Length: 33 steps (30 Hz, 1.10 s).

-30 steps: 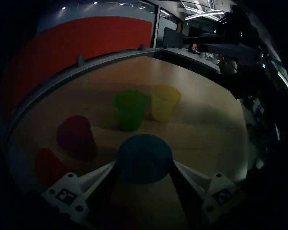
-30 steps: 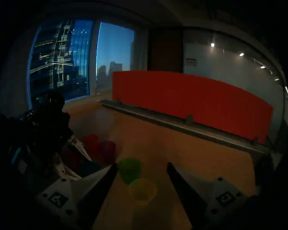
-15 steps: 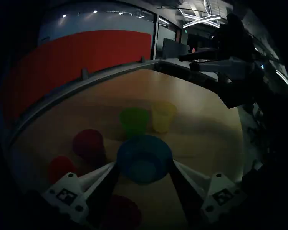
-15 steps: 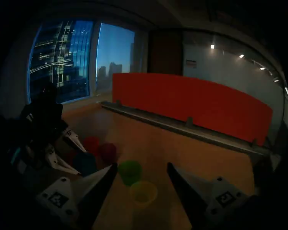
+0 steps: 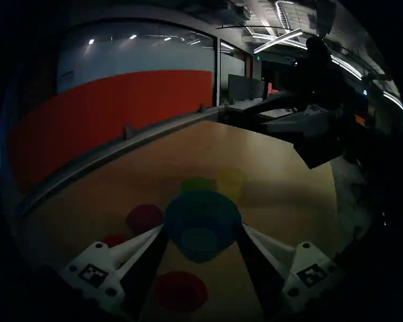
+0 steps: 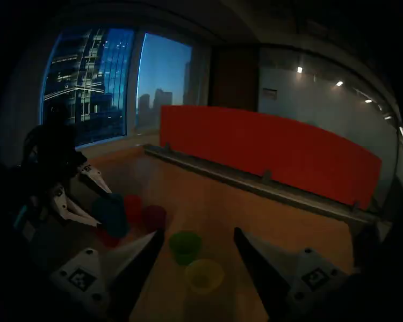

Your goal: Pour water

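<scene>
**Left clamped on the blue cup, right open and empty**

My left gripper (image 5: 201,229) has both fingers (image 5: 139,252) closed on the blue cup (image 5: 202,214), one pressing on each side of its wall. In the left gripper view I look into the cup's mouth. The light is too dim for me to tell whether there is water in it.

In the right gripper view my left gripper (image 6: 88,201) is off to the left with the blue cup (image 6: 111,214) between its tips. The cup seems raised above the table (image 6: 212,198).

My right gripper (image 6: 199,232) holds nothing. Its fingers (image 6: 131,257) stand wide apart and touch nothing. Past them on the table stand the green cup (image 6: 185,247) and, nearer to me, the yellow cup (image 6: 203,276).

In the left gripper view my right gripper (image 5: 303,126) hangs over the far side of the table (image 5: 276,161), well apart from the cups.

In that same view the green cup (image 5: 197,185) and yellow cup (image 5: 231,180) stand side by side just behind the blue cup. The maroon cup (image 5: 145,217) is to their left. A red cup (image 5: 180,291) stands low between my left fingers.
</scene>
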Motion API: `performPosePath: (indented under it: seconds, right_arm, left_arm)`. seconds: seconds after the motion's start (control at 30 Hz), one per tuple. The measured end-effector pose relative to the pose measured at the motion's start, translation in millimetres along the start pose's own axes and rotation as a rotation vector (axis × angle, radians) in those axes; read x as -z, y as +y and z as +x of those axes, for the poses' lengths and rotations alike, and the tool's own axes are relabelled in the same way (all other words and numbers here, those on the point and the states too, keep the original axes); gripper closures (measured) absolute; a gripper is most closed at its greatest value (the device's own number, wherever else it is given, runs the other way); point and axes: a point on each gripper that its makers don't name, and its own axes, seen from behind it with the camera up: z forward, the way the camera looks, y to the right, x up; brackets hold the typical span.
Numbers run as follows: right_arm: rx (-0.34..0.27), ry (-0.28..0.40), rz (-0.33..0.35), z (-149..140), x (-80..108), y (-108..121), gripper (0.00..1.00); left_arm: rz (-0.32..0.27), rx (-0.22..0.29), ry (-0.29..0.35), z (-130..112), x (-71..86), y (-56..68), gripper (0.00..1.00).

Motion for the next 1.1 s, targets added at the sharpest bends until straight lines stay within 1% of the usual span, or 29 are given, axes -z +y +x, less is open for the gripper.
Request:
performPosePath:
  seconds: [0.2, 0.5, 0.67, 0.8, 1.1]
  right_arm:
    - [0.012, 0.007, 0.001, 3.8, -3.2, -3.6, 0.04]
    - [0.01, 0.003, 0.008, 2.4, -10.8, -5.7, 0.04]
    - [0.008, -0.001, 0.016, 2.0, -16.5, -6.7, 0.04]
    - [0.009, -0.005, 0.023, 1.9, -21.4, -7.6, 0.04]
    - [0.014, -0.024, 0.038, -4.5, -32.0, -8.3, 0.04]
  left_arm:
    - [0.008, -0.004, 0.048, 18.4, 15.6, -5.2, 0.15]
    - [0.036, -0.018, 0.13, 51.6, 40.0, -22.1, 0.15]
    - [0.044, -0.012, 0.183, 67.6, 51.4, -28.3, 0.15]
    - [0.037, 0.004, 0.209, 74.1, 55.2, -30.5, 0.15]
    - [0.026, 0.043, 0.257, 84.7, 58.7, -35.4, 0.15]
